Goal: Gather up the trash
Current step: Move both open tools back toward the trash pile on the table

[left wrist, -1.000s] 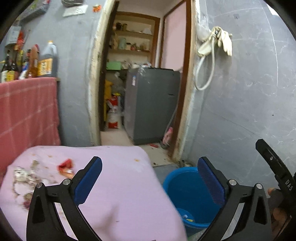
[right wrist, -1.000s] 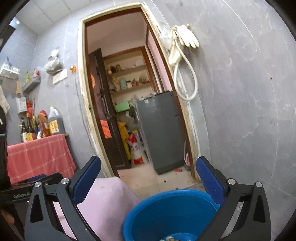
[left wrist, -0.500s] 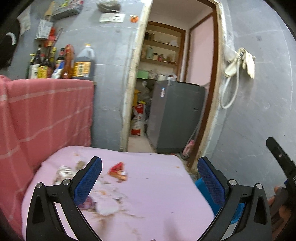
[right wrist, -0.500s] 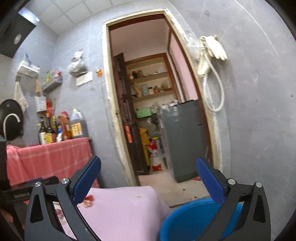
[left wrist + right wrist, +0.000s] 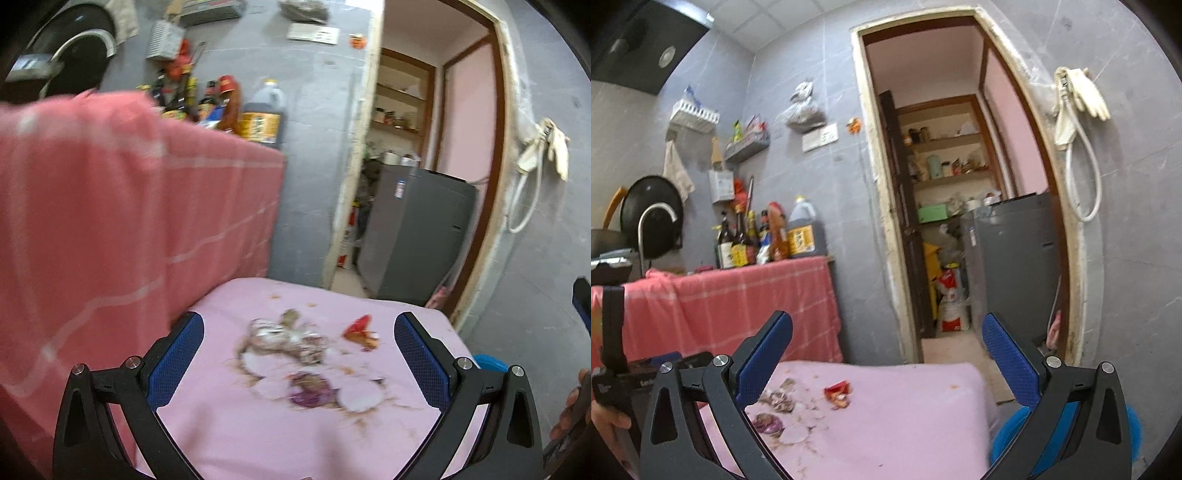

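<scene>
We see grey tiled walls point(image 5: 812, 92) around an open doorway point(image 5: 871, 184) at 12 o'clock, leading to a back room with wooden shelves point(image 5: 945, 142) and a grey appliance point(image 5: 1012, 266). At 9 o'clock, a red checked cloth point(image 5: 738, 295) drapes a counter lined with bottles point(image 5: 768, 236). At 2 o'clock, pale gloves point(image 5: 1082, 92) hang on the wall. White ceiling panels point(image 5: 768, 22) span 11 o'clock.
</scene>
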